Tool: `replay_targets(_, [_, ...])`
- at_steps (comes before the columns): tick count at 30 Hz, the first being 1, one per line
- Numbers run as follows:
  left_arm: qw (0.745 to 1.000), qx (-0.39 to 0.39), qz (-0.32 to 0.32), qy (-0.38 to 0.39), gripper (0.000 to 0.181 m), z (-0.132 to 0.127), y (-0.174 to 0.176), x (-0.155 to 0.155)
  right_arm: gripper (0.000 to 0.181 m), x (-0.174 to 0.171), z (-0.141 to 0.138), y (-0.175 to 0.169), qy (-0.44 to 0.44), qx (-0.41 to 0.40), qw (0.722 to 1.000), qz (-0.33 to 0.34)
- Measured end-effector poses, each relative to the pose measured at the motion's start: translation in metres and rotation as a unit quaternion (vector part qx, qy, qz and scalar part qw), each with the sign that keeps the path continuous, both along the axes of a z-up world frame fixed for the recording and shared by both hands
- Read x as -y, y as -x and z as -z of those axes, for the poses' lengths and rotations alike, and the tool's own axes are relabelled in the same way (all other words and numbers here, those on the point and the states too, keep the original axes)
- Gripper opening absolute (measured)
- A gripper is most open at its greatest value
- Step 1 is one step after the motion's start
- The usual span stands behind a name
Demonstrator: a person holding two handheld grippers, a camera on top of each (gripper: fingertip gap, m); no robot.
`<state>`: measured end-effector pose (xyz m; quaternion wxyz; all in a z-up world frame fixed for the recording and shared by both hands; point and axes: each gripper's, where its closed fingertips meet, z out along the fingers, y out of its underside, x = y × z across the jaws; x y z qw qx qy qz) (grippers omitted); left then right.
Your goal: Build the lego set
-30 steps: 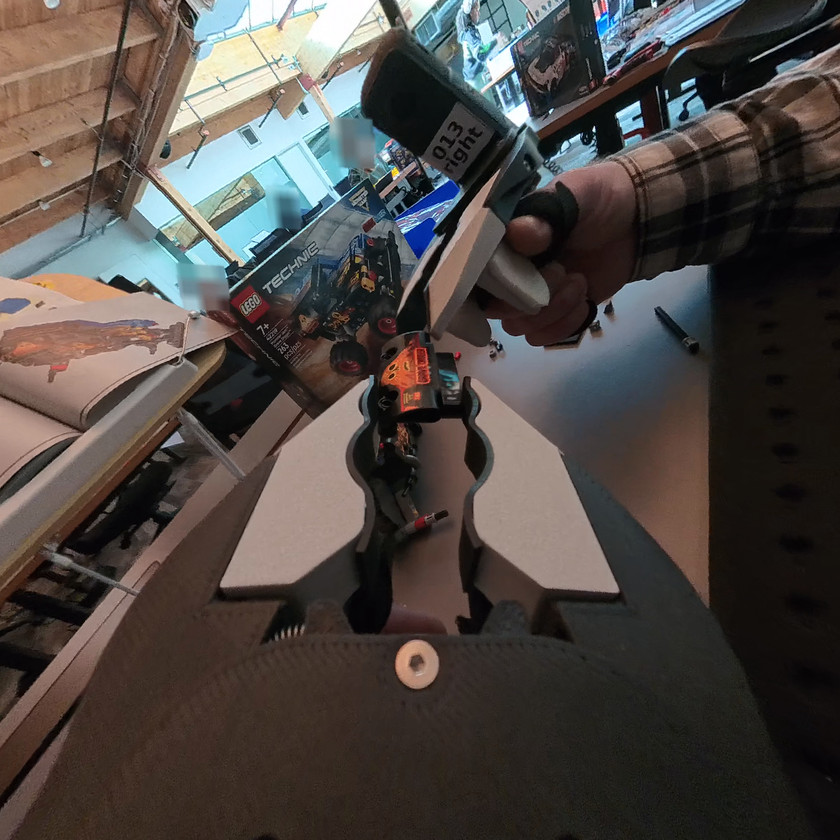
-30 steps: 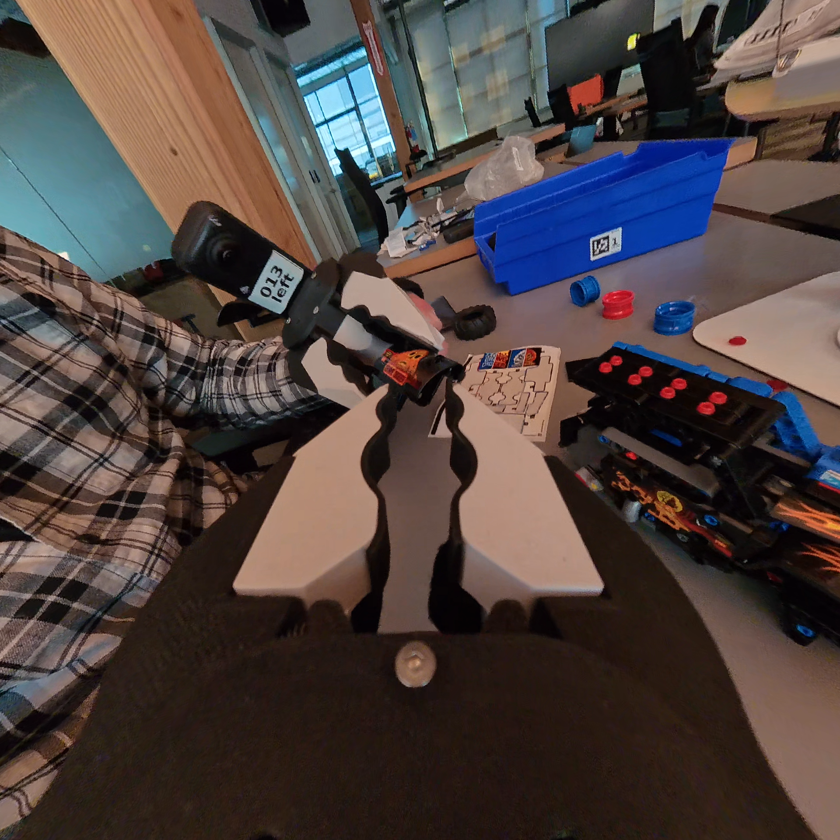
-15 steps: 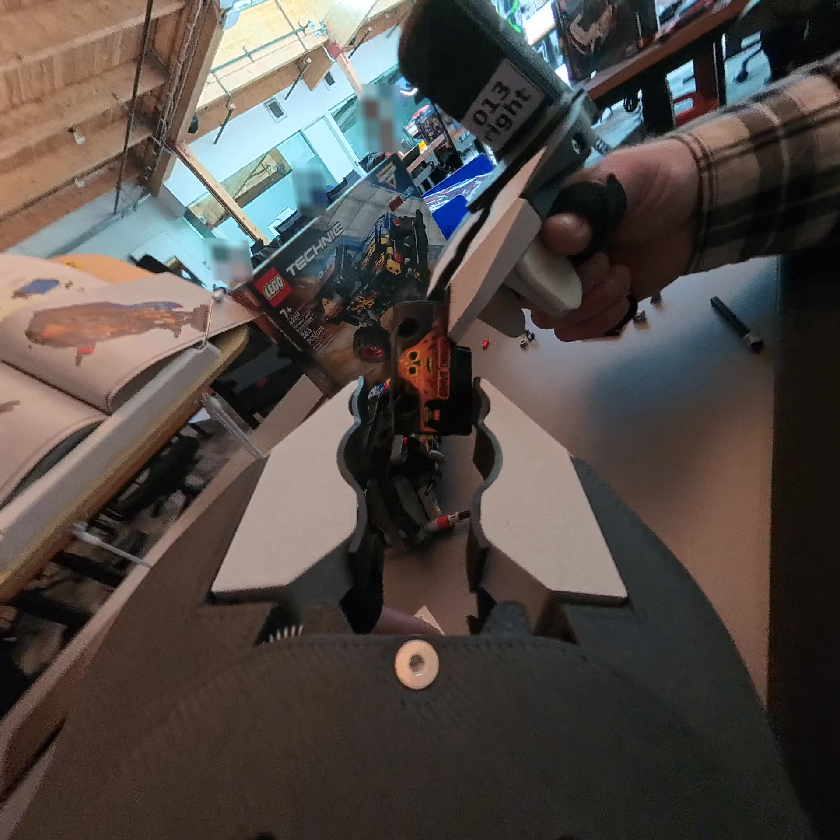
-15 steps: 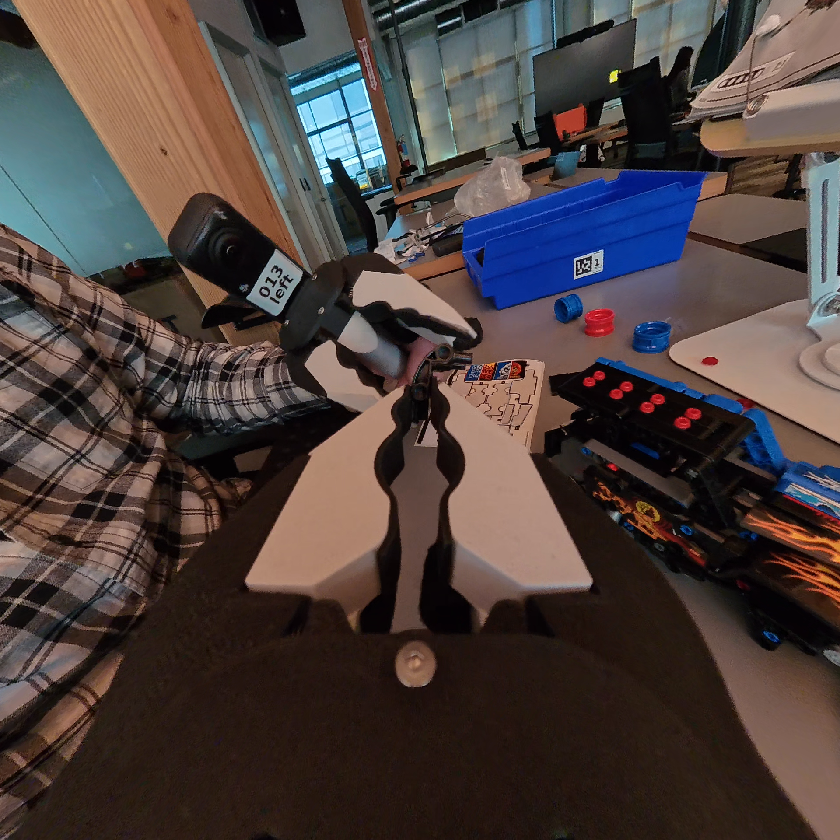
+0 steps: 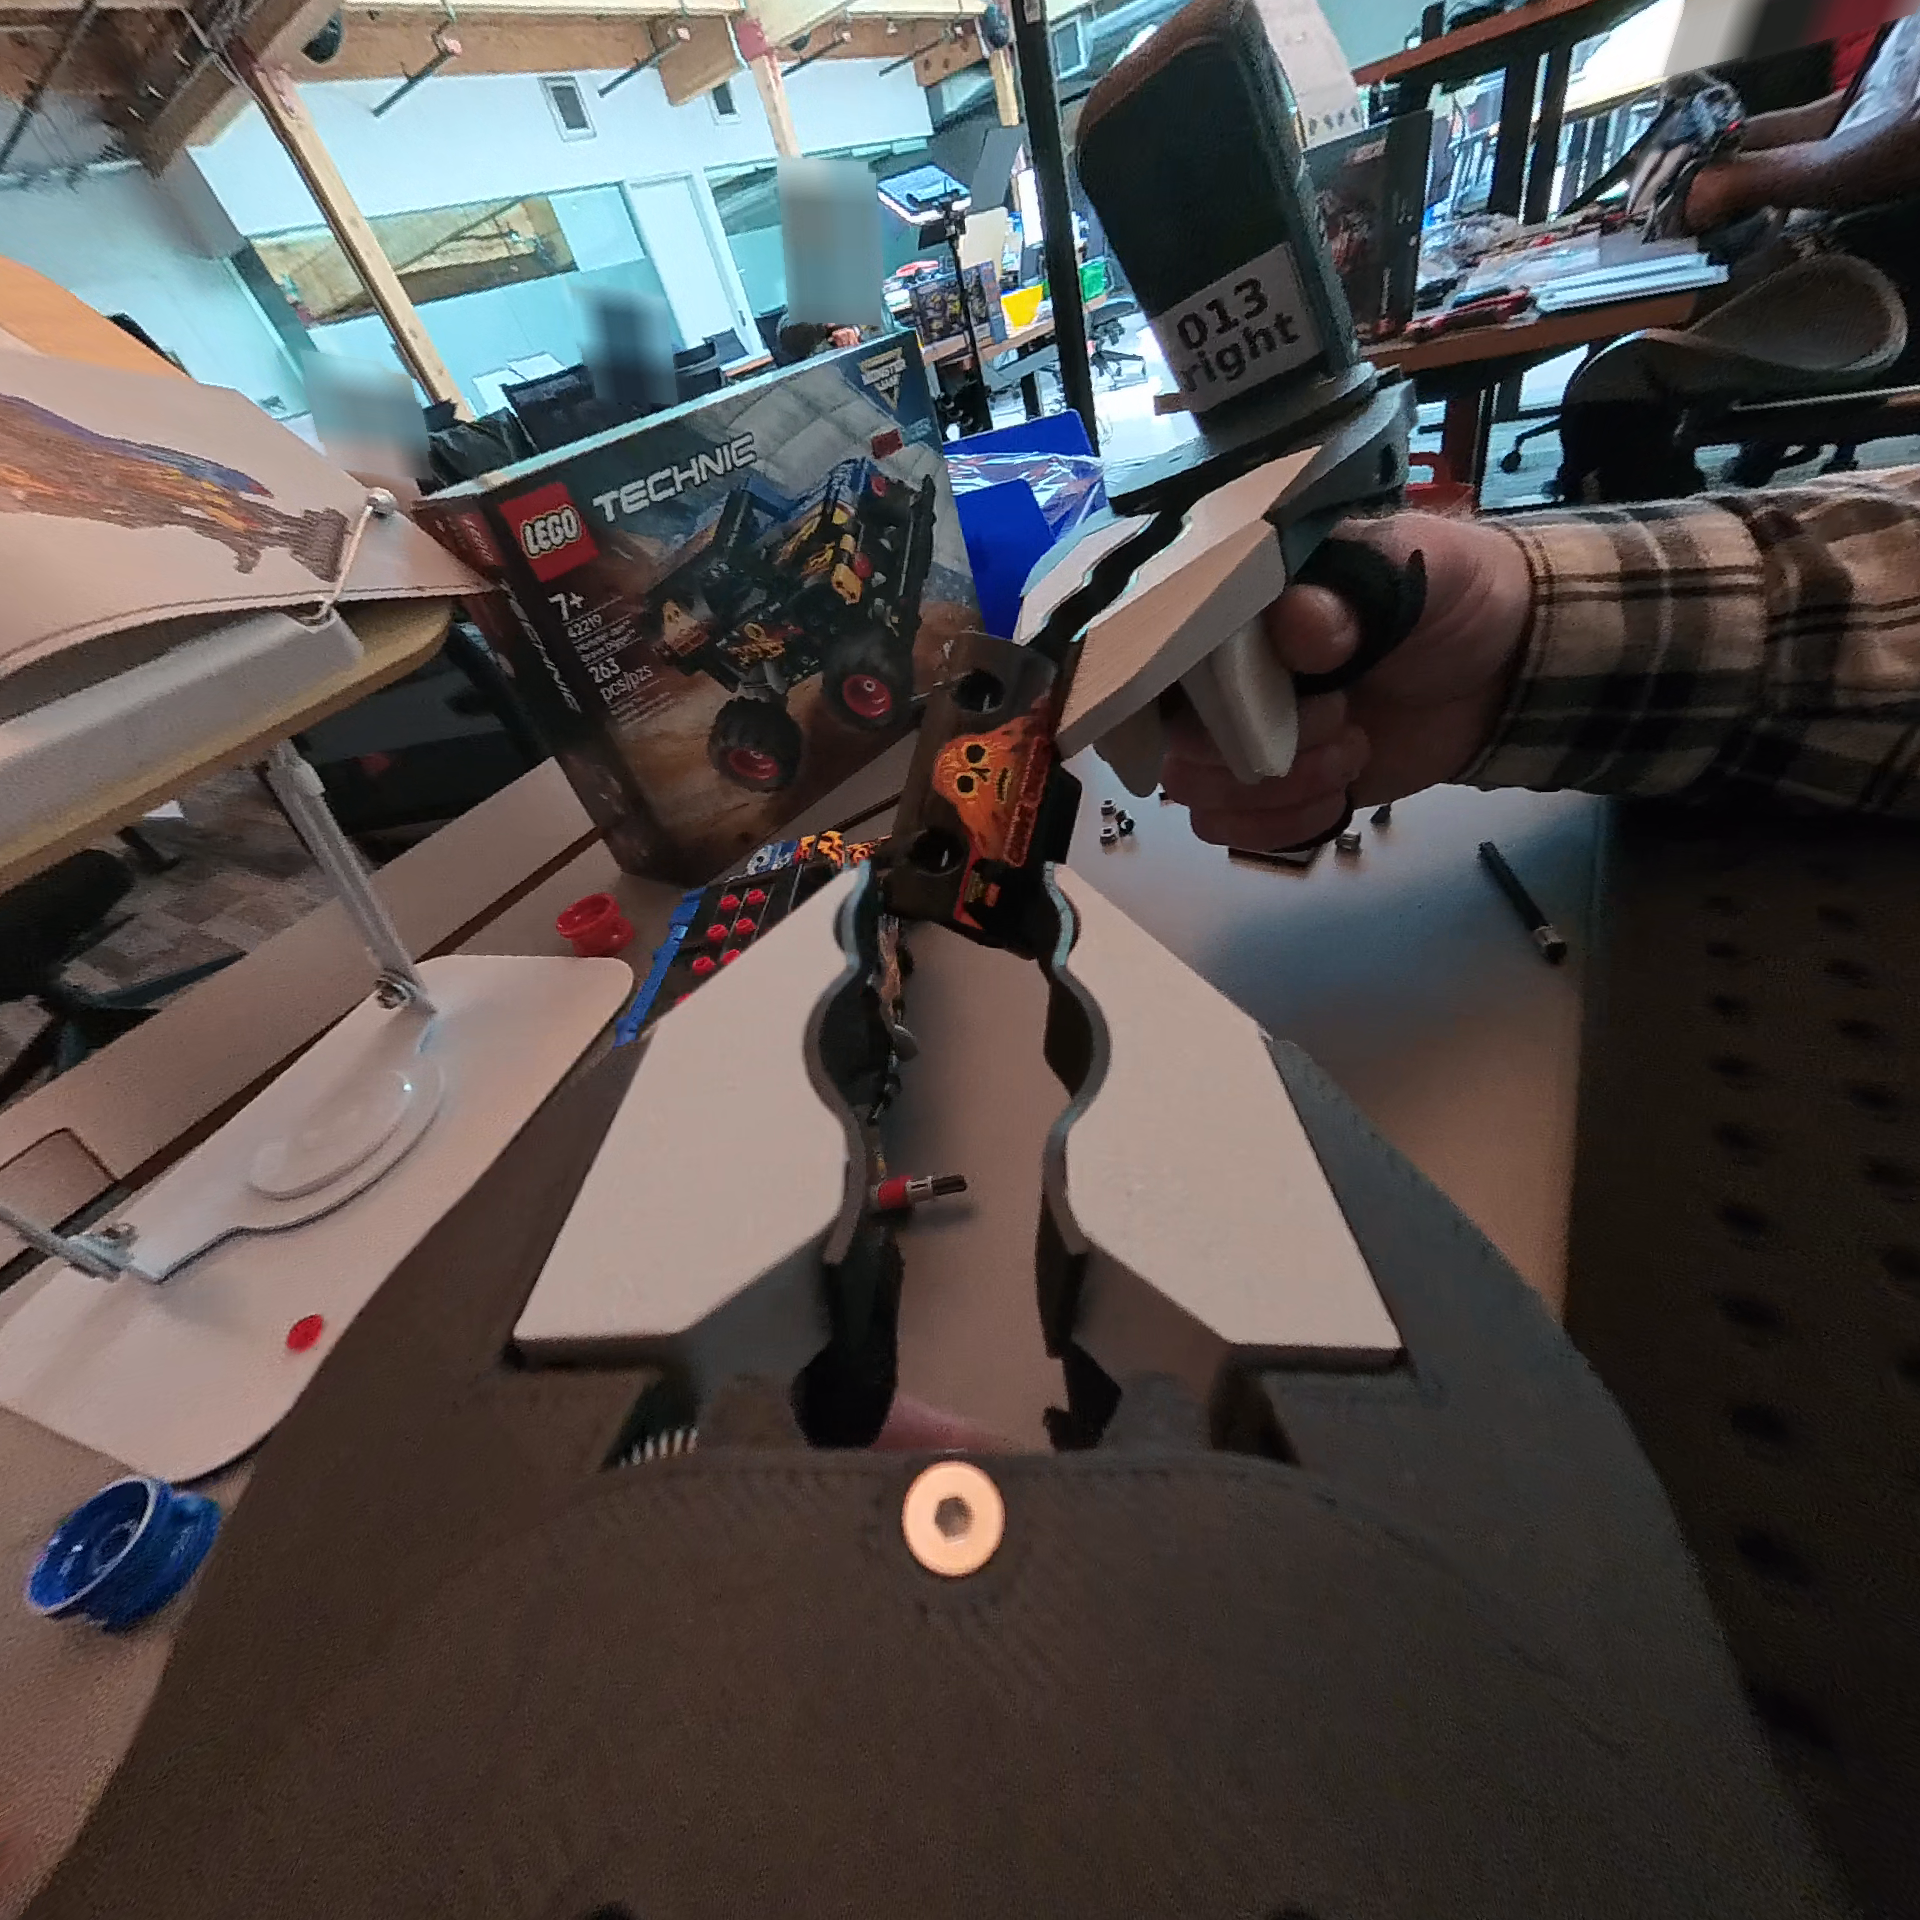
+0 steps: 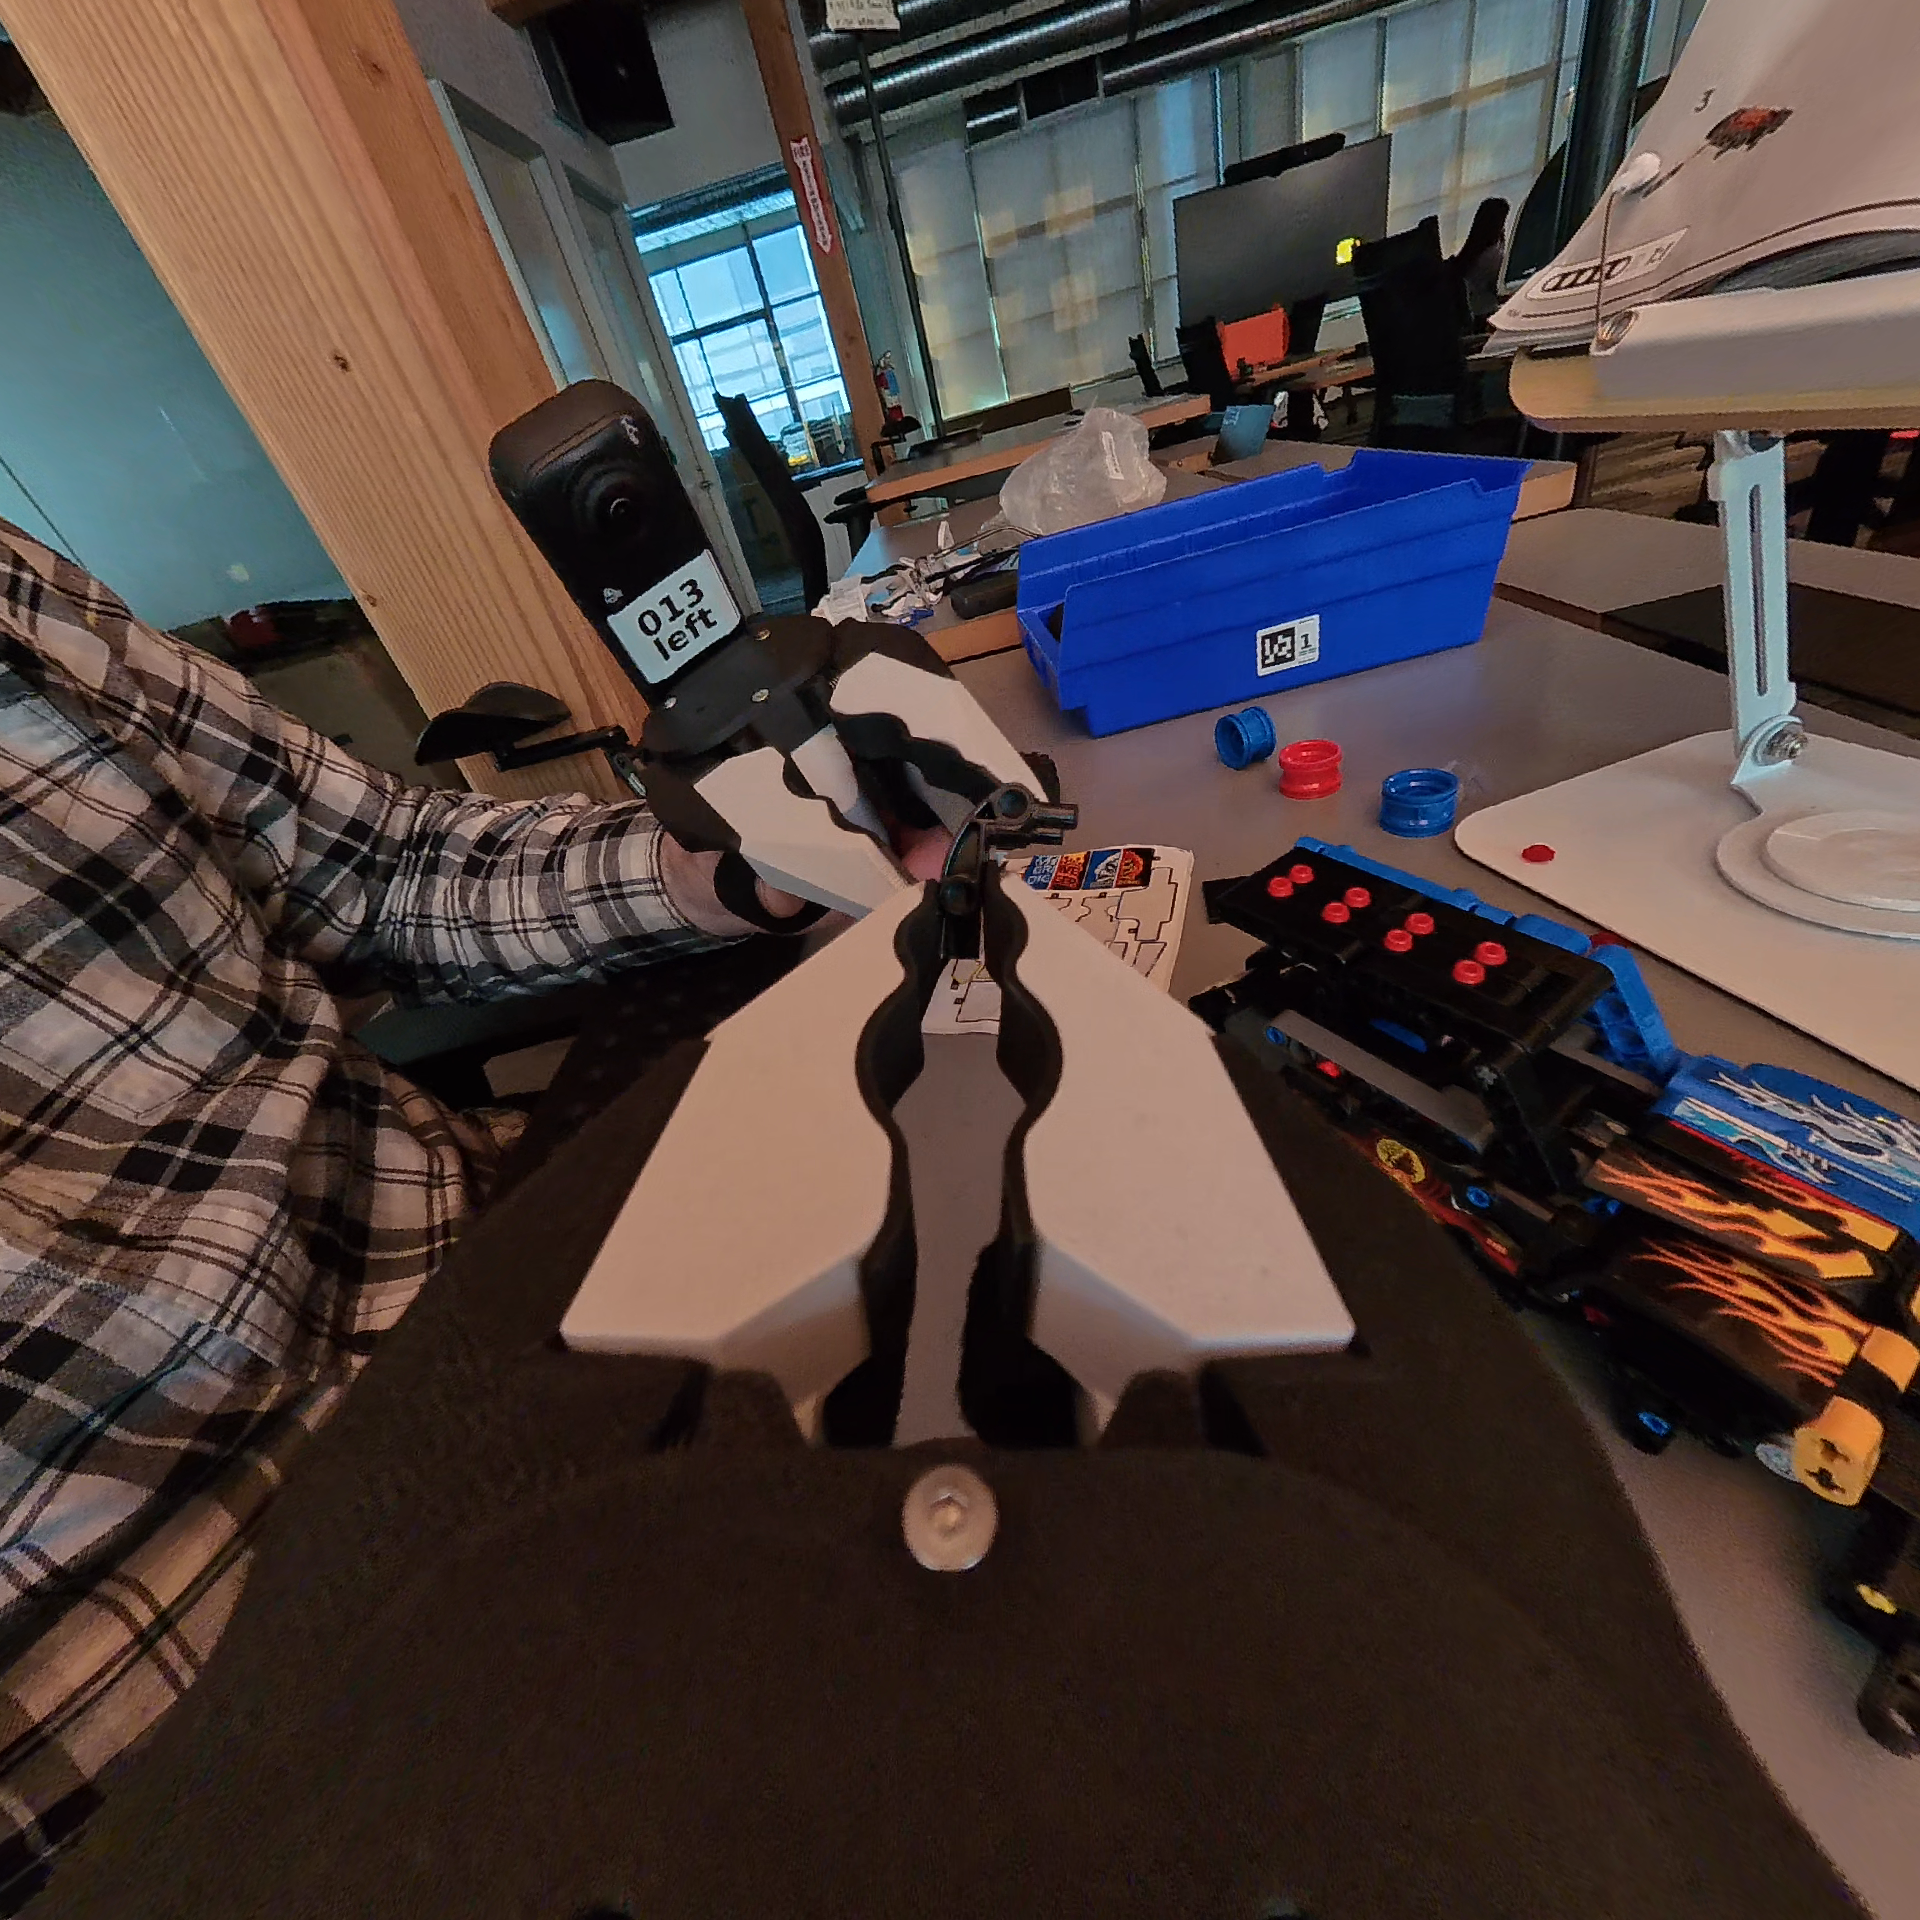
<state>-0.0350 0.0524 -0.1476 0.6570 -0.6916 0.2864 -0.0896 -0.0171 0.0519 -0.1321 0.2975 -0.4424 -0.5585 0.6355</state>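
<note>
Left wrist view: the left claw (image 5: 951,914) has swung from the rafters down toward the worktop (image 5: 1299,935), still pinching the flame-stickered panel piece (image 5: 982,821), which the right claw (image 5: 1049,665) grips from above. The hand-off looks near. The set's box (image 5: 717,634) stands far left.

Right wrist view: the right claw (image 6: 961,904) is narrow on the piece's black end (image 6: 987,847). The half-built truck (image 6: 1558,1122) lies right; 3 wheel hubs (image 6: 1309,769) and a blue bin (image 6: 1268,592) sit farther off.

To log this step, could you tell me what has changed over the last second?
The stickered panel has swung from crosswise to nearly upright, and the right gripper has closed its fingers onto its edge. The left gripper still holds its lower end; the truck model sits unmoved.
</note>
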Motion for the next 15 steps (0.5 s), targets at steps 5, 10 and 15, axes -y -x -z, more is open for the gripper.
replay_targets(5, [1.0, 0.011, 0.001, 0.004, 0.027, -0.0009, -0.0015, -0.0017, 0.005, -0.0023, -0.0001, -0.0019, 0.002, -0.001, 1.0, 0.001])
replay_targets(10, [1.0, 0.019, -0.002, 0.003, 0.025, -0.0033, -0.0016, -0.0033, 0.005, -0.0053, -0.0008, -0.0026, 0.002, -0.004, 1.0, 0.008])
replay_targets(15, [1.0, 0.026, 0.0, 0.005, 0.024, -0.0033, -0.0019, -0.0041, 0.006, -0.0061, -0.0004, -0.003, 0.0, -0.003, 1.0, 0.008])
